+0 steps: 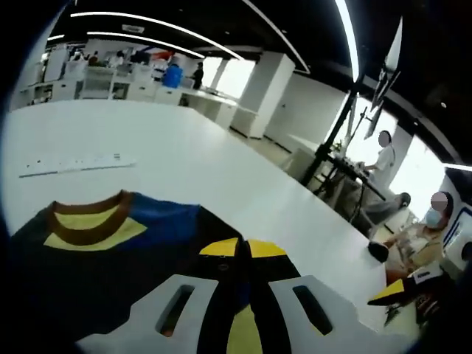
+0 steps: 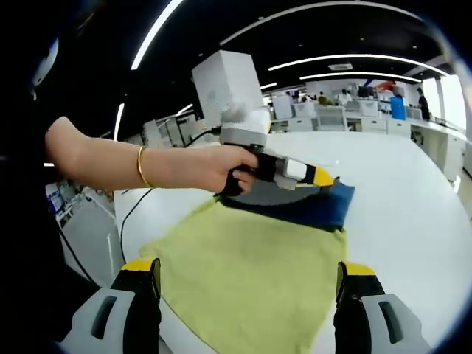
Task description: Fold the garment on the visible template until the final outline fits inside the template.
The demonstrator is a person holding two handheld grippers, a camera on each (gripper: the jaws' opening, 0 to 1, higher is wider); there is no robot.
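Observation:
The garment (image 1: 110, 265) is dark navy and blue, with a brown and yellow collar (image 1: 88, 221), and lies on the white table (image 1: 221, 162). My left gripper (image 1: 241, 249) is shut on a fold of its dark fabric. The right gripper view shows the garment's yellow-green side (image 2: 251, 273) spread flat, with a blue part (image 2: 324, 205) at its far end. There a person's hand (image 2: 221, 168) holds the left gripper (image 2: 318, 177) over that blue part. My right gripper (image 2: 247, 269) hangs open above the yellow-green cloth's near edge, holding nothing. I cannot make out a template.
A white power strip (image 1: 77, 164) lies on the table beyond the collar. A black cable (image 2: 133, 210) runs off the table's left edge. Seated people and a stand (image 1: 332, 155) are past the table's right edge. Desks and chairs (image 2: 332, 114) fill the background.

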